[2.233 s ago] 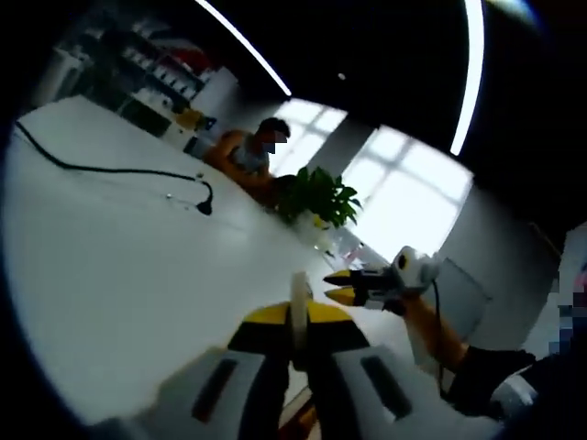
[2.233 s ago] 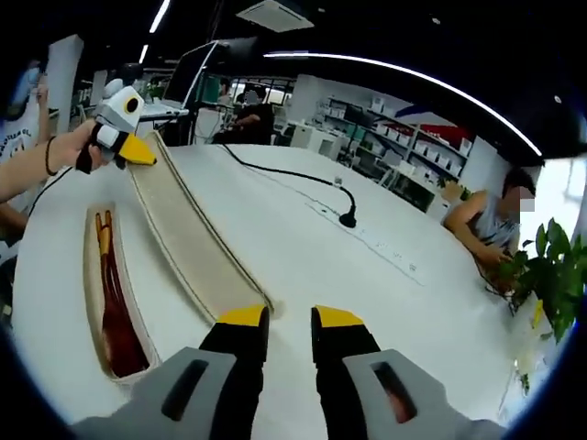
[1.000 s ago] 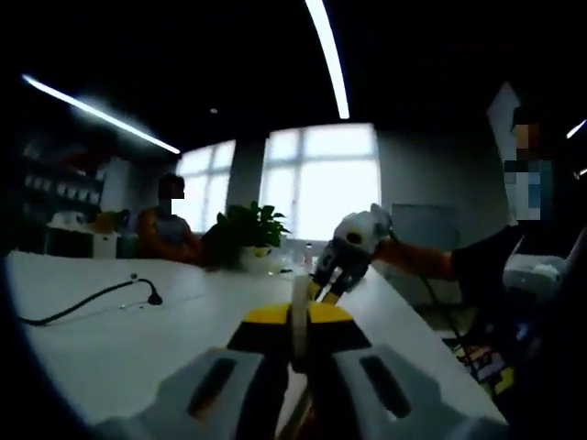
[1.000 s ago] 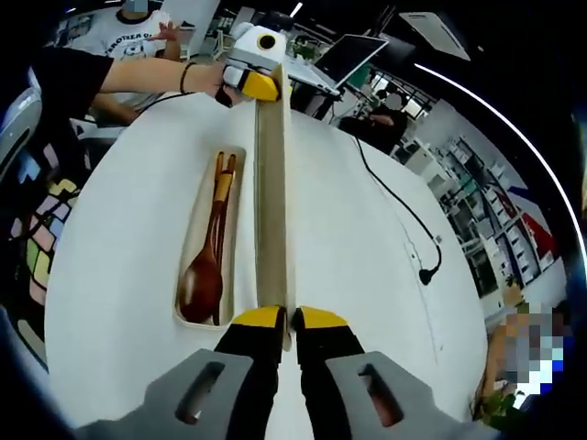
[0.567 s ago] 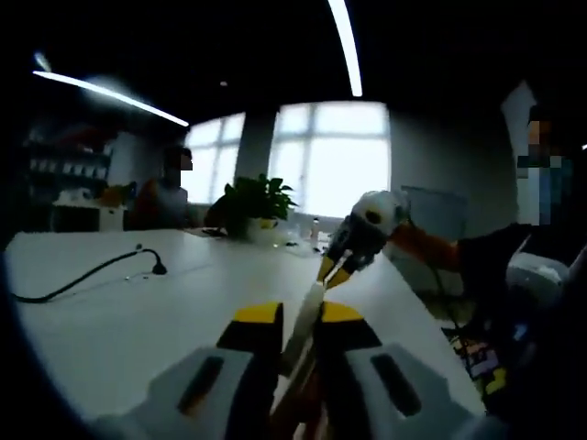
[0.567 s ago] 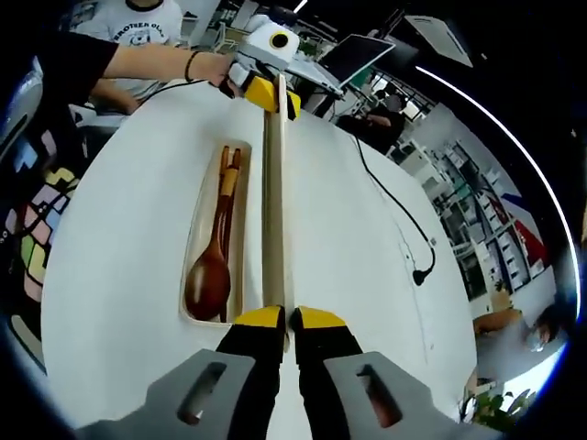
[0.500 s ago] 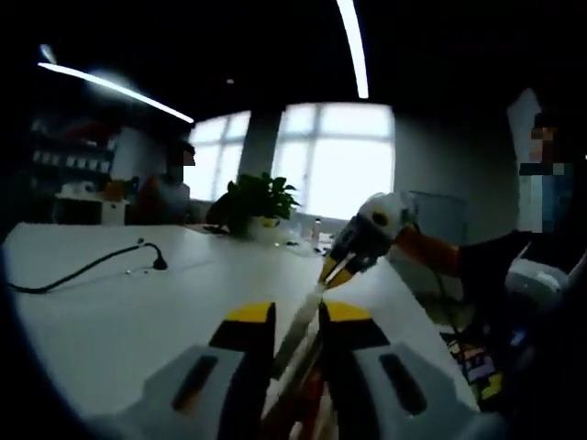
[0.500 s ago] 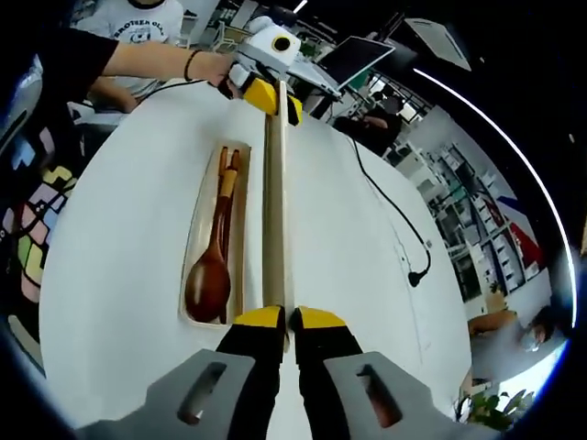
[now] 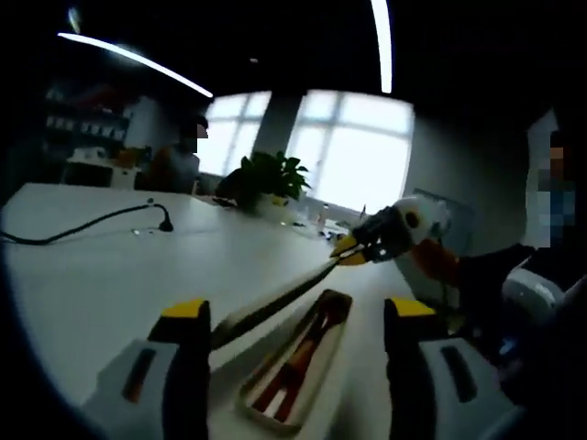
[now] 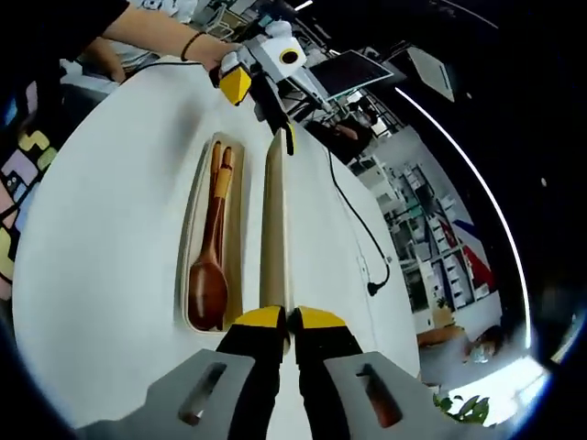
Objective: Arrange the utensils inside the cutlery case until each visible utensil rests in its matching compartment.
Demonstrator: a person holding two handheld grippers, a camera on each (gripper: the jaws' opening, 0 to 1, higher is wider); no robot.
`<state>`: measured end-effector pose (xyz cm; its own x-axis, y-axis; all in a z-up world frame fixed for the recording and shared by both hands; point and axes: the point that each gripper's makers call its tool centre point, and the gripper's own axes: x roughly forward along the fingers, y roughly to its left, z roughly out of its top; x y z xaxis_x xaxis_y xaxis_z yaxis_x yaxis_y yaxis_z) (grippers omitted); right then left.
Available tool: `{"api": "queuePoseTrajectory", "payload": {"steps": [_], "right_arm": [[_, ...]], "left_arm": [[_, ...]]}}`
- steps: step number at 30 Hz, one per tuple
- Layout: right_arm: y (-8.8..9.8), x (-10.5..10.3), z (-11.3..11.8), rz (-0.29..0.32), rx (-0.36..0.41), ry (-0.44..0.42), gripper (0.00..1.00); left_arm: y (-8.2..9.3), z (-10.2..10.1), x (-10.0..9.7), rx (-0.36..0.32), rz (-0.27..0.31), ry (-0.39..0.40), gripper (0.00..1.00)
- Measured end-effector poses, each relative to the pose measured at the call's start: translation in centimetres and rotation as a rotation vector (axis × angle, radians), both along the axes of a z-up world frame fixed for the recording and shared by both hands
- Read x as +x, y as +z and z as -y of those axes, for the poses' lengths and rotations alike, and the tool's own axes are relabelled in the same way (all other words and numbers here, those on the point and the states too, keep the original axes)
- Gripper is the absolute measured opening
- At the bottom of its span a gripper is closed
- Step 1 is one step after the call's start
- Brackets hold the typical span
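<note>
The beige cutlery case base (image 10: 191, 240) lies open on the white table, holding a dark wooden spoon (image 10: 207, 286) and wooden chopsticks (image 10: 221, 174). Beside it runs the long beige lid (image 10: 273, 220), raised on edge. My right gripper (image 10: 287, 318) is shut on the lid's near end. At the lid's far end my left gripper (image 10: 264, 112) stands wide open, its jaws apart from the lid. In the left gripper view the lid (image 9: 275, 302) slants across between the spread jaws of the left gripper (image 9: 298, 313) to the right gripper (image 9: 353, 249), with the case base (image 9: 316, 353) below it.
A black cable (image 10: 353, 229) crosses the table beyond the lid. A laptop (image 10: 353, 69) stands at the far end. A potted plant (image 9: 266, 179) and a seated person (image 9: 174, 160) are at the table's other side. A person's arm (image 10: 156, 27) holds the left gripper.
The left gripper has opened wide and let go of the lid's end. The right gripper stays shut on the other end, and the lid has dropped lower beside the case.
</note>
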<state>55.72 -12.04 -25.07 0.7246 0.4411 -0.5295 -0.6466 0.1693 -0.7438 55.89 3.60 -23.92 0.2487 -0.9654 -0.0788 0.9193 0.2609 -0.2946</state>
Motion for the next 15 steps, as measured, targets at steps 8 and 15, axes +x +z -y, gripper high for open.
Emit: {"api": "queuePoseTrajectory", "payload": {"steps": [8, 15], "right_arm": [[0.5, -0.3, 0.4, 0.237, -0.116, -0.066, 0.02], [0.6, -1.3, -0.6, 0.333, -0.144, -0.055, 0.02]], "left_arm": [[-0.9, 0.0, -0.8, 0.014, -0.039, 0.001, 0.99], [-1.3, -0.6, -0.5, 0.073, 0.028, 0.029, 1.00]]}}
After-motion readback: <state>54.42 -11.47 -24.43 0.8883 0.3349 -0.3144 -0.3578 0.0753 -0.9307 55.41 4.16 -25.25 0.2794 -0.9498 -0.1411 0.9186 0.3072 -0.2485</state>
